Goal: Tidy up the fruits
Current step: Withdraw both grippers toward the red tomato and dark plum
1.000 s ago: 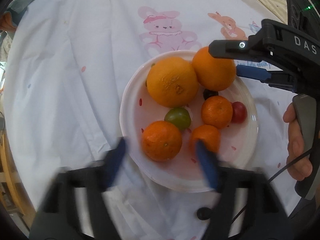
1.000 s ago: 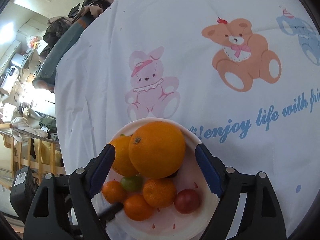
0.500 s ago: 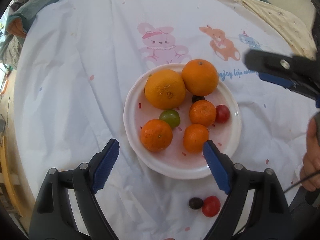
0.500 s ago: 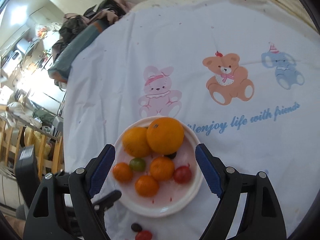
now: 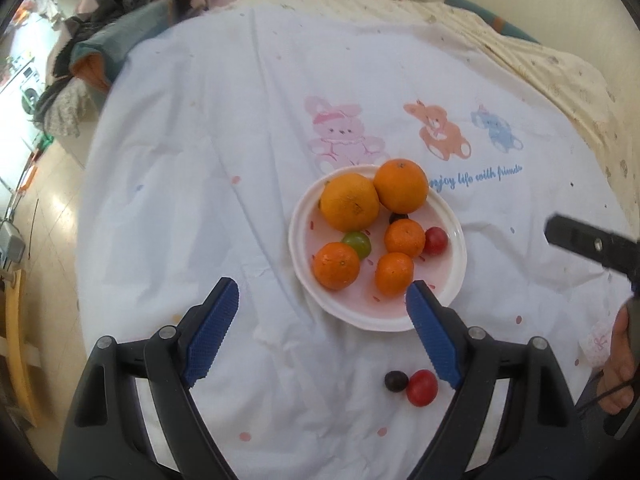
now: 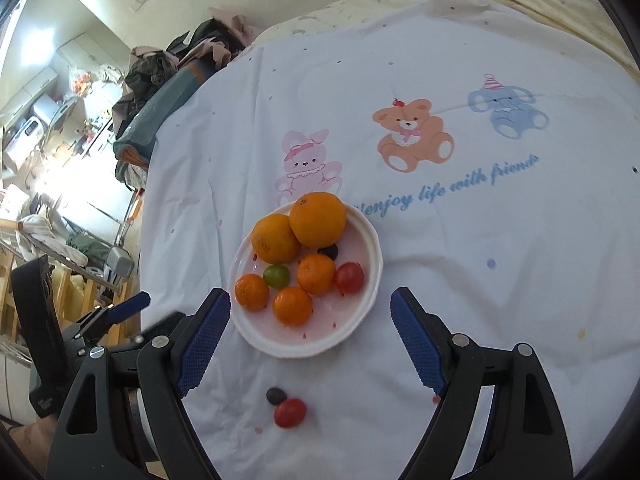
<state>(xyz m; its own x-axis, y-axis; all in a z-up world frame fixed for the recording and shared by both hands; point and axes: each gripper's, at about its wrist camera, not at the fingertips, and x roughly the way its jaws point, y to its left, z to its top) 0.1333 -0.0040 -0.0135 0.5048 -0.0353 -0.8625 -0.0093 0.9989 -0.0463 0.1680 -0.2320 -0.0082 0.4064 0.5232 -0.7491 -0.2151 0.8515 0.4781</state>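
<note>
White bedsheet (image 5: pixel 192 184) with printed pink bunny (image 5: pixel 340 136), brown bear (image 6: pixel 412 136), blue elephant (image 6: pixel 508 112) and blue script covers the surface; cream patterned blanket (image 5: pixel 560 68) at the far edge. Pile of clothes (image 5: pixel 120 24) at the far left corner. Cluttered room beyond on the left, wooden chair frame, shiny floor.

White plate (image 5: pixel 448 292) sits mid-sheet just below the bunny print. On it: two large oranges (image 5: pixel 350 206) at the back, touching; three small mandarins (image 5: pixel 336 266) in front; a green cherry tomato (image 5: pixel 358 243) between them; a red cherry tomato (image 5: pixel 436 240) at the right; a dark grape (image 6: pixel 329 251) half hidden under the oranges.

Off the plate, on the sheet nearer the cameras: loose dark grape (image 5: pixel 396 381) touching loose red tomato (image 5: pixel 422 387).

Left gripper (image 5: pixel 322 332) fingers spread, nothing between them, above the plate's near rim. Right gripper (image 6: pixel 310 338) fingers spread, empty, straddling the plate's near edge in view.
</note>
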